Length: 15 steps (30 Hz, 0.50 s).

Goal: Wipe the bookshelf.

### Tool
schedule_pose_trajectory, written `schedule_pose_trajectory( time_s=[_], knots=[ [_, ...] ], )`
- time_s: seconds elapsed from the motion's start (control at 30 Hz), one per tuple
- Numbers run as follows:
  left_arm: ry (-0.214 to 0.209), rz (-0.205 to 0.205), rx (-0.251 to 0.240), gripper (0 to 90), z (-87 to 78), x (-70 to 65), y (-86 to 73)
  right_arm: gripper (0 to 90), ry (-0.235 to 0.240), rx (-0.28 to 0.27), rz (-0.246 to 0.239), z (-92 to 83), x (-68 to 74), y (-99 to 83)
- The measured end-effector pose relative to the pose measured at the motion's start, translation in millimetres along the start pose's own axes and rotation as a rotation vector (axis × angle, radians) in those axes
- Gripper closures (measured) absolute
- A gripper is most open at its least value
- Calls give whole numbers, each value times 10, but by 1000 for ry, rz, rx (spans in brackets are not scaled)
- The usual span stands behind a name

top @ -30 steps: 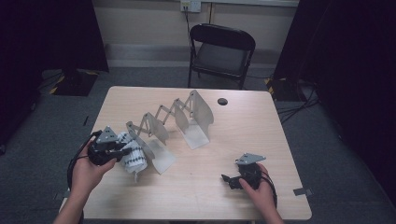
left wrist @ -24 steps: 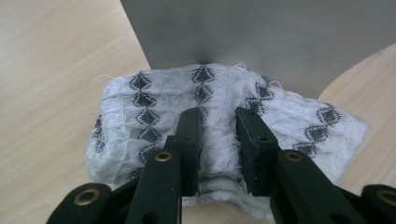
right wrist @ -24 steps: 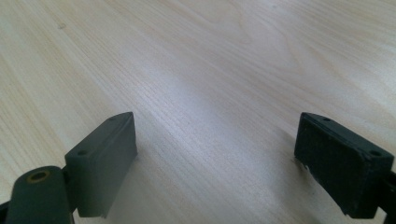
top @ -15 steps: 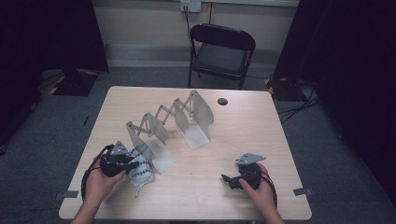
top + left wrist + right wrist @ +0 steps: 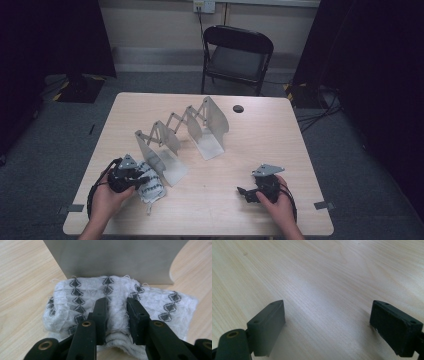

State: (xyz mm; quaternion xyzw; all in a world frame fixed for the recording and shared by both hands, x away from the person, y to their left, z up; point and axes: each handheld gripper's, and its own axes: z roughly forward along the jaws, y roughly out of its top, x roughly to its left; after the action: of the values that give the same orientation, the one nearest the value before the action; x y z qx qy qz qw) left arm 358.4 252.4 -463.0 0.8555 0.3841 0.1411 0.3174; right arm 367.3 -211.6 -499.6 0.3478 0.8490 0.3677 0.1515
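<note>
Left gripper (image 5: 117, 312) pinches folded patterned cloth (image 5: 160, 305) beside metal rack plate (image 5: 115, 260); right gripper (image 5: 327, 327) spread, idle. Keep pinch firm, lift cloth slowly clear of plate.

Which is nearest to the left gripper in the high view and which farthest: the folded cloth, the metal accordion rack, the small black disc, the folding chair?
1. Folded cloth: pinched in the left gripper, at the table's near left.
2. Metal accordion rack: just behind the cloth, running toward the middle.
3. Small black disc: far right of the rack.
4. Folding chair: beyond the table.
</note>
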Motion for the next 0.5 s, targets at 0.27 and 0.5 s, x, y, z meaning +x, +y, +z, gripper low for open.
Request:
schedule_pose_trajectory(
  time_s=[0.27,0.5],
  knots=[
    [-18,-2,-18,716,-318,-32,156,123,2,0,-2,-5,6,-5],
    [6,35,-85,716,-859,-77,580,123,2,-1,-3,-8,9,-8]
  ],
)
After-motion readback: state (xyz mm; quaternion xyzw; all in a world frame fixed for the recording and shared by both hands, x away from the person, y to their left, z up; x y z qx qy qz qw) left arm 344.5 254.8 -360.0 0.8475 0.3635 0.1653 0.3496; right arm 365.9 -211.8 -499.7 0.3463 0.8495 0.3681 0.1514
